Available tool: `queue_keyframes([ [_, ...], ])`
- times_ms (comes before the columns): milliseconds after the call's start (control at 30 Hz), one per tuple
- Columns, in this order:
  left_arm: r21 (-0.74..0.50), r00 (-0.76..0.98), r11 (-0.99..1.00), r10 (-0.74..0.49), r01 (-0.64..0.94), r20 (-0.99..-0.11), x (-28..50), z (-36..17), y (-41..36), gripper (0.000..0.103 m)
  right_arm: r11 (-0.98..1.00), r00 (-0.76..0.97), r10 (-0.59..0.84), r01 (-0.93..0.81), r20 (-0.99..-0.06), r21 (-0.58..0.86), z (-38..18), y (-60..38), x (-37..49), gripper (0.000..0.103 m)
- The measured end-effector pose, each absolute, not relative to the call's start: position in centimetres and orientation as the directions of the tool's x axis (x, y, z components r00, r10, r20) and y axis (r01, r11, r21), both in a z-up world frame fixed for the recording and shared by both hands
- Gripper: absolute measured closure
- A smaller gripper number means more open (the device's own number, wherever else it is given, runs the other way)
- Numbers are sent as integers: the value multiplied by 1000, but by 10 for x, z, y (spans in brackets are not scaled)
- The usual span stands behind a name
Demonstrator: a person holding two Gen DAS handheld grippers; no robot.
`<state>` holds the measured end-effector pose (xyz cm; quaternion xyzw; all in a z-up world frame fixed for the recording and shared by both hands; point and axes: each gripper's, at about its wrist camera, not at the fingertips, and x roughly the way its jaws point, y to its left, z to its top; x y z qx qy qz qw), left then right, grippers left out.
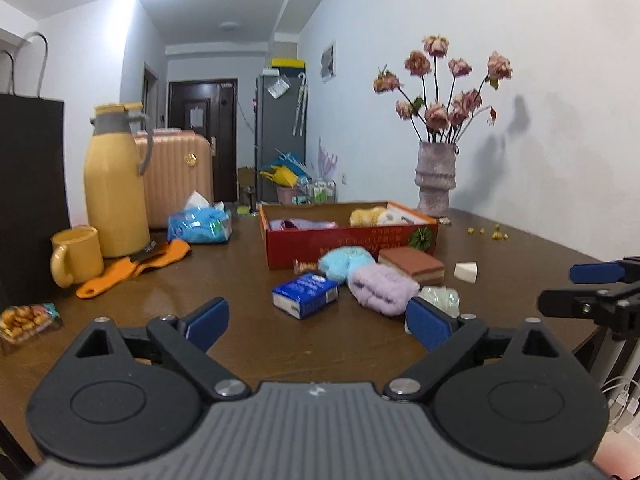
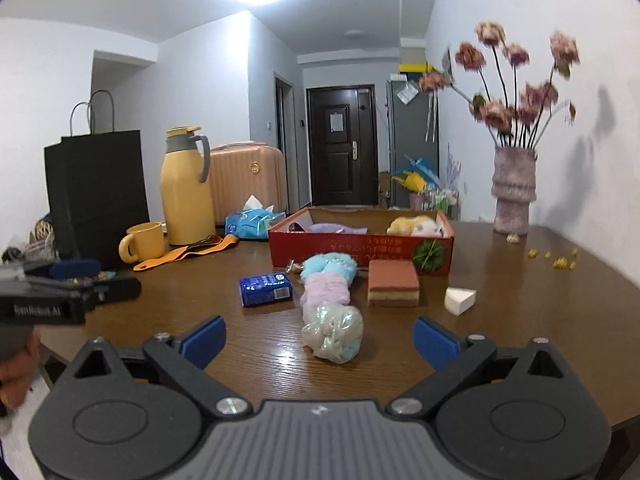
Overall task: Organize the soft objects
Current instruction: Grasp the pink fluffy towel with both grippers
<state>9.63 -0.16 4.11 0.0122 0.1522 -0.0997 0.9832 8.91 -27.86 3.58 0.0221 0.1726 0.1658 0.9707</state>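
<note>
- While both tools hang low over the brown table [image 2: 256,352], the left gripper [image 1: 318,320] and the right gripper [image 2: 318,338] stand spread wide, nothing between their blue pads.
- Nearest the right gripper lies a clear bag of pale stuffing [image 2: 333,332], touching a lilac fluffy towel [image 2: 326,290], which touches a turquoise fluffy towel [image 2: 330,266] behind it.
- Left of that row sits a blue tissue pack [image 2: 266,289]; right of it a brown-topped sponge [image 2: 393,283] and a white makeup wedge [image 2: 460,300].
- Behind them stands the red cardboard box [image 2: 352,250], already holding a lilac cloth [image 2: 338,229] and a yellow plush [image 2: 408,226].
- Farther back are a yellow mug [image 2: 142,241], a yellow thermos [image 2: 186,188] and a vase of dried roses [image 2: 514,192].
</note>
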Motion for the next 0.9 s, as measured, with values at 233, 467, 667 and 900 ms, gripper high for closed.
queue_keyframes([
  [233, 0, 893, 976, -201, 219, -402, 156, 13, -20, 6, 945, 850, 327, -302, -414, 126, 0, -252, 170, 11],
  [467, 7, 863, 968, -220, 250, -454, 212, 3, -43, 6, 981, 865, 189, -183, -464, 58, -16, -270, 239, 17],
  [667, -13, 838, 961, -246, 275, -487, 249, 2, -60, 6, 998, 906, 61, -52, -419, 33, -3, -298, 266, 17],
  [900, -99, 807, 963, -264, 250, -528, 310, 12, -58, 37, 890, 845, 396, -258, -359, 375, 5, -290, 250, 58],
])
